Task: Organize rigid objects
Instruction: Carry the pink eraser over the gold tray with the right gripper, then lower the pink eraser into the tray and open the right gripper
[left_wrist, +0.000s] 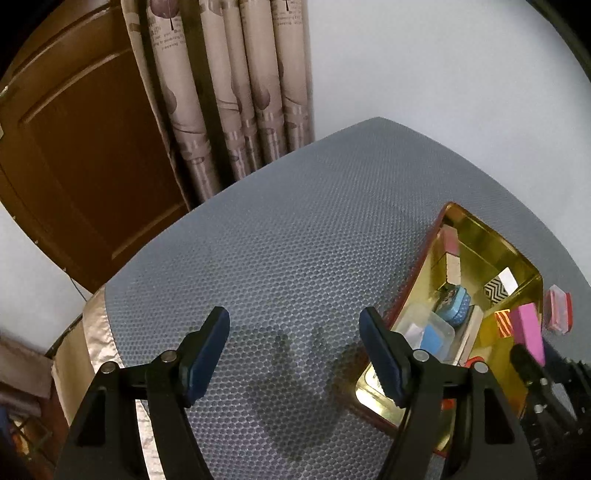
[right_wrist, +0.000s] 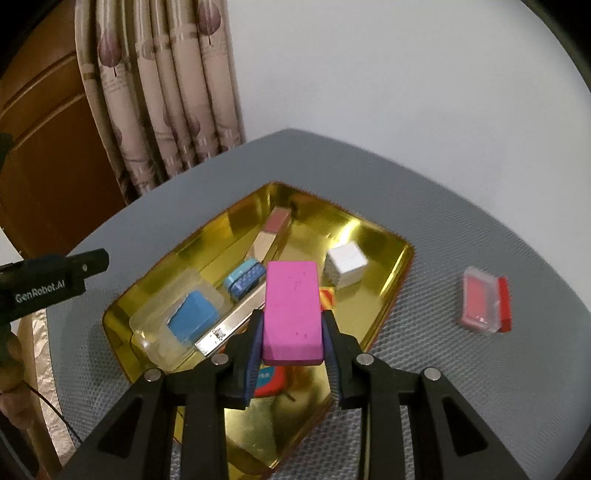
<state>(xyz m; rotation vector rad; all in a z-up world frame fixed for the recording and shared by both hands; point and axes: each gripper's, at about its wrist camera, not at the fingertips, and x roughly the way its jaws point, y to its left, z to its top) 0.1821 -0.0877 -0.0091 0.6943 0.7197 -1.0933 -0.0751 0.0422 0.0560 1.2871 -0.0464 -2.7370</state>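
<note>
Over gold tin, pink rectangular block

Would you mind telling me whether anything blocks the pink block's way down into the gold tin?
Partly: the right hand-held gripper holds the pink block above the gold tin, where an orange box lies directly underneath; bare floor shows nearer the camera.

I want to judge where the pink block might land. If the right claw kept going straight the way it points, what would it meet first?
Probably the gold metal tin, its inside. The right claw, shut on the pink rectangular block, points down over it, near the small blue patterned tin and the white box. Depth is unclear.
</note>
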